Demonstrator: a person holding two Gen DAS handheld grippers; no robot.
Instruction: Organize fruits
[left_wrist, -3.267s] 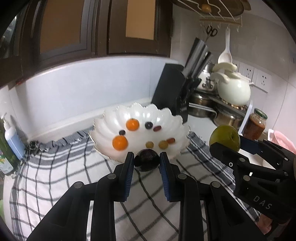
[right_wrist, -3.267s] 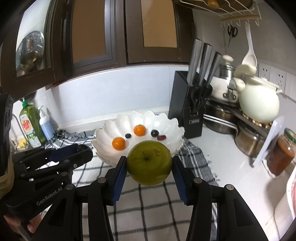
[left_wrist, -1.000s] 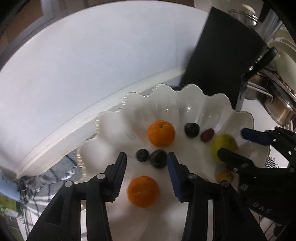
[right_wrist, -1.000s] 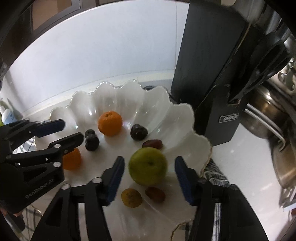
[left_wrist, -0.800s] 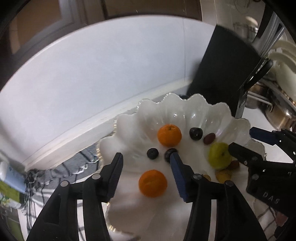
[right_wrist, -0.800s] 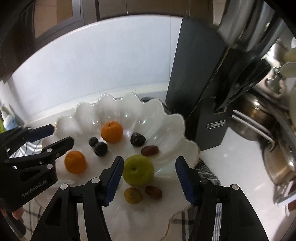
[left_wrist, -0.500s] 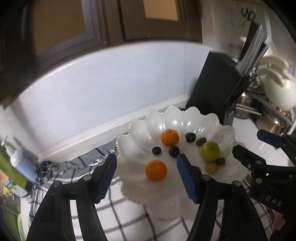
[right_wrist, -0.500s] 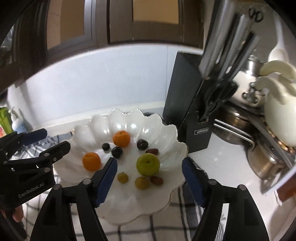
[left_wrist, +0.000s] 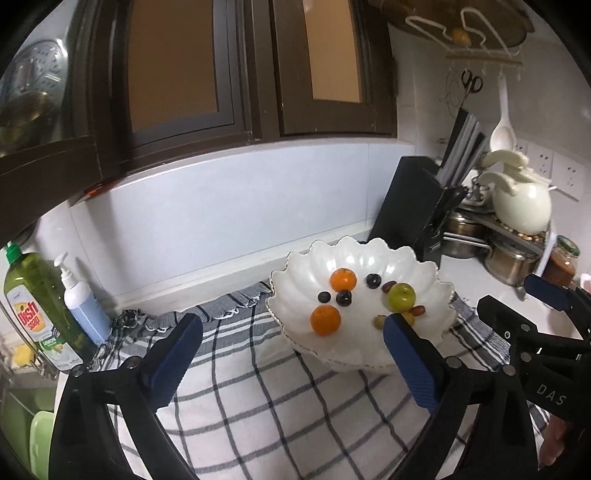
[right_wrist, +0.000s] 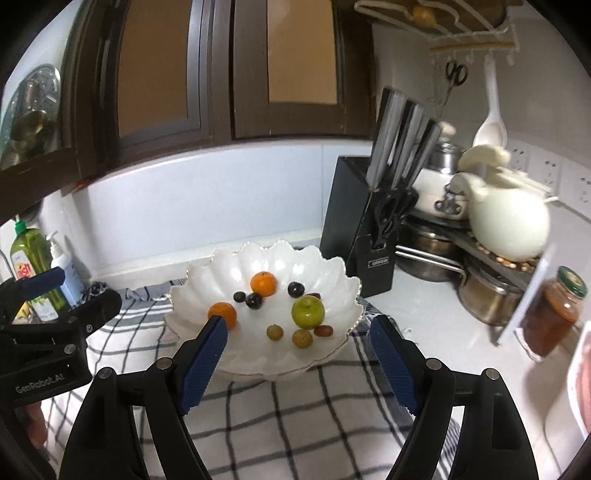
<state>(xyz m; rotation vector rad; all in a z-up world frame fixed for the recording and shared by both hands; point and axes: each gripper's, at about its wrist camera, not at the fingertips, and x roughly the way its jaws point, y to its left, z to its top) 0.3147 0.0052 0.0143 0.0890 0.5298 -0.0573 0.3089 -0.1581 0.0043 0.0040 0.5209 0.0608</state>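
Both claws are wide apart and hold nothing: left claw (left_wrist: 291, 343), right claw (right_wrist: 297, 341). The green apple (right_wrist: 307, 312) sits in the white bowl (right_wrist: 332, 280)

what my two wrist views can't settle

in my left view the left gripper's right finger (left_wrist: 410, 365) covers part of the small yellowish fruit (left_wrist: 406, 316) and the bowl (left_wrist: 354, 354) rim behind it; in my right view the right gripper's left finger (right_wrist: 207, 354) hides the lower edge of the near orange (right_wrist: 223, 312). the reddish fruit (right_wrist: 314, 295) behind the green apple (right_wrist: 307, 312) is mostly hidden, maybe a date, i can't tell. the pink thing (right_wrist: 581, 373) at my right edge is cut off and blurred. the white pot (right_wrist: 508, 225) and ladle (right_wrist: 489, 129) are smeared. the item (left_wrist: 35, 443) at my lower left edge is cropped.
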